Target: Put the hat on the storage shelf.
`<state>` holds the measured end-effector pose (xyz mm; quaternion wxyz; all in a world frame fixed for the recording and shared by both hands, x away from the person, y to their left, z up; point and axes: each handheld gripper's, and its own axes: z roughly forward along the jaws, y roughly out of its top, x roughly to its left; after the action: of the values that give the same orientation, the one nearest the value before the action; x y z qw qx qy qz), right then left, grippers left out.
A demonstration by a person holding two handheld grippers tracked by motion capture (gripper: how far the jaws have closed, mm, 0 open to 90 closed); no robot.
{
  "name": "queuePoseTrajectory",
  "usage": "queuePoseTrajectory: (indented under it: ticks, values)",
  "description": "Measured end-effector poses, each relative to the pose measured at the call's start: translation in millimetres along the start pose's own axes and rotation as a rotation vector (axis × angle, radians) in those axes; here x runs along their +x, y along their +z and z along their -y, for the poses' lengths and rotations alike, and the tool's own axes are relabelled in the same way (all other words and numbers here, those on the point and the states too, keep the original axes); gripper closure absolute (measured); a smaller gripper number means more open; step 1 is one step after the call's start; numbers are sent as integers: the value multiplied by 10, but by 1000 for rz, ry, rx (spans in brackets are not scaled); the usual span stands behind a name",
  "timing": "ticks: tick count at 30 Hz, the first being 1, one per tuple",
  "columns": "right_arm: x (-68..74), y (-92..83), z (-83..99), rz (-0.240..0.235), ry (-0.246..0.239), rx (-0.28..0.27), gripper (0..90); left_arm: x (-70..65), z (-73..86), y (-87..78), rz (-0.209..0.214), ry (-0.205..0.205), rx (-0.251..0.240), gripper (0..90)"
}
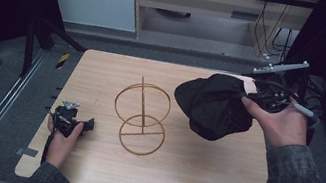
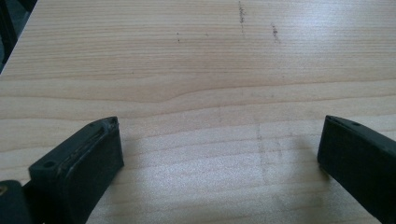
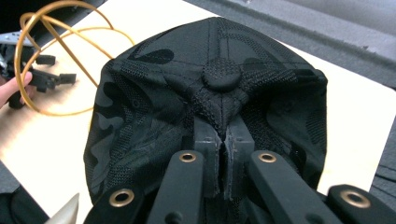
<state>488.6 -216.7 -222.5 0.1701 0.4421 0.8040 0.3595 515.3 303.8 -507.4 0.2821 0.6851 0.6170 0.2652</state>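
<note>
A person sits at a pale wooden counter (image 1: pixel 186 177) with a hand-held gripper in each hand. The right hand-held gripper (image 3: pixel 225 140) has its two black jaws pressed almost together, pinching the fabric of a black cap (image 3: pixel 210 102) just below the round button at the top of its crown. In the high view the cap (image 1: pixel 214 105) hangs from that gripper (image 1: pixel 252 94) as a crumpled dark bundle over the right side of the counter, near its far edge, with the person's right hand (image 1: pixel 282 122) wrapped around the gripper body behind it. The cap's fabric shows a faint dark camouflage pattern and stitched seams running out from the button. To the left of the cap, near the middle of the counter, stands a gold wire stand (image 1: pixel 141 115), made of a flat ring at the base, an upright post and a tilted ring above; the cap hangs just beside it, apart from it. The left hand-held gripper (image 1: pixel 75 124) rests low at the near left part of the counter, well apart from the stand. Its own view shows its jaws (image 2: pixel 219 154) standing wide apart with only bare wood grain between them, holding nothing.
</note>
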Motion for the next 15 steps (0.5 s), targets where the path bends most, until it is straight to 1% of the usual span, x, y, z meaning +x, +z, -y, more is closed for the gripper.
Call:
queuePoseTrajectory:
  ticks: [2, 6, 8, 9, 10, 15]
  values:
    - [16, -4, -72, 12, -4, -12, 866, 0, 0, 0, 0, 0, 0, 0]
    - [46, 13, -203, 20, -2, -25, 867, 0, 0, 0, 0, 0, 0, 0]
    - [65, 19, -269, 18, 2, -39, 867, 0, 0, 0, 0, 0, 0, 0]
    - [65, 19, -269, 18, 2, -39, 867, 0, 0, 0, 0, 0, 0, 0]
    - [94, 24, -357, 19, 1, -55, 867, 0, 0, 0, 0, 0, 0, 0]
    - [179, 30, -525, 6, -1, -86, 867, 0, 0, 0, 0, 0, 0, 0]
